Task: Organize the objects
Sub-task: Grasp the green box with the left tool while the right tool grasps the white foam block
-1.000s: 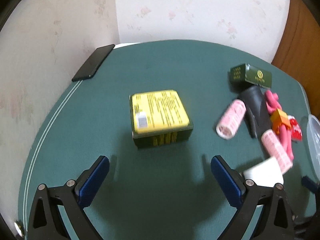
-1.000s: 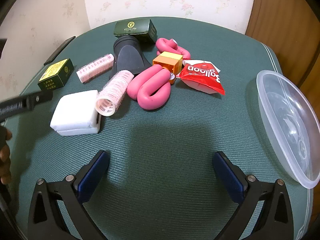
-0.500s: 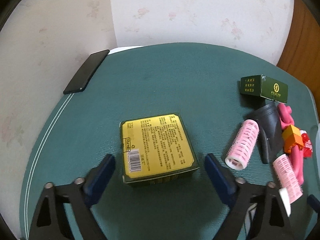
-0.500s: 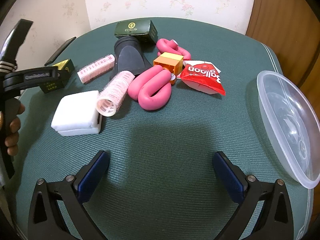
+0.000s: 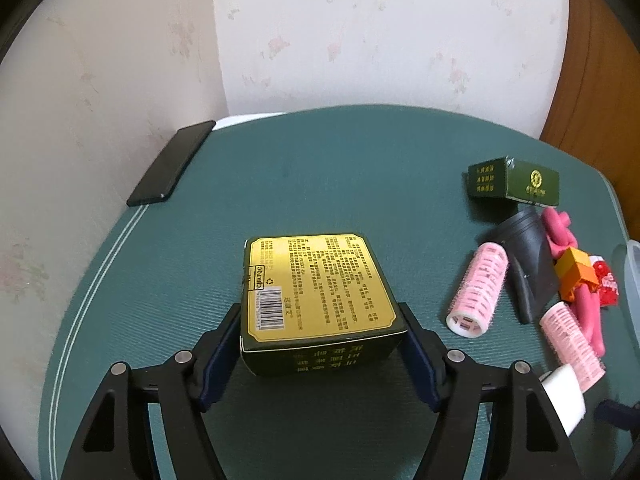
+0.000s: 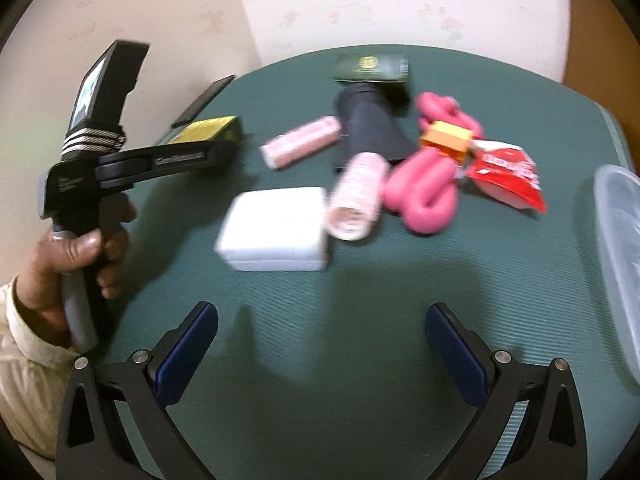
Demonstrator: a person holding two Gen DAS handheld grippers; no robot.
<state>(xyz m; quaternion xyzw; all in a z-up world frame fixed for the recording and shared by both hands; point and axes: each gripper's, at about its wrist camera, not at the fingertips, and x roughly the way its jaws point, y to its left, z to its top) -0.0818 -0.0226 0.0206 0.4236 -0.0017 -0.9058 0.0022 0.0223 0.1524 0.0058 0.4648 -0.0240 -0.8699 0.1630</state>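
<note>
Between the blue pads of your left claw (image 5: 320,344) sits the yellow-topped box (image 5: 318,284), a flat dark green carton resting on the green table (image 5: 320,168) with its printed yellow face up. Its long axis runs away from you, roughly along the line your claw points, with the barcode end at the near left corner and the far end angled slightly to the left. Your left claw is closing; the pads flank the box's near end on both sides, so close that you cannot tell whether they already press on it. To the right of the box, well apart from it, lies a pink hair roller (image 5: 478,290) with its axis also running away from you and its open end toward you, beside a black nozzle (image 5: 528,248). Beyond those stands a dark green box (image 5: 514,182) with its long side across the view. A black phone (image 5: 170,164) lies at the table's far left edge against the wall. Your right claw (image 6: 322,356) hangs open over bare table, with nothing between its pads. Ahead of it, blurred, are a white block (image 6: 276,228), a second pink roller (image 6: 356,194) touching it, a pink foam twist (image 6: 424,188), an orange cube (image 6: 446,140) and a red packet (image 6: 506,172). A clear plastic container (image 6: 618,264) sits at the right edge. Your left hand (image 6: 76,256) grips the other tool's handle at the left of that view.
</note>
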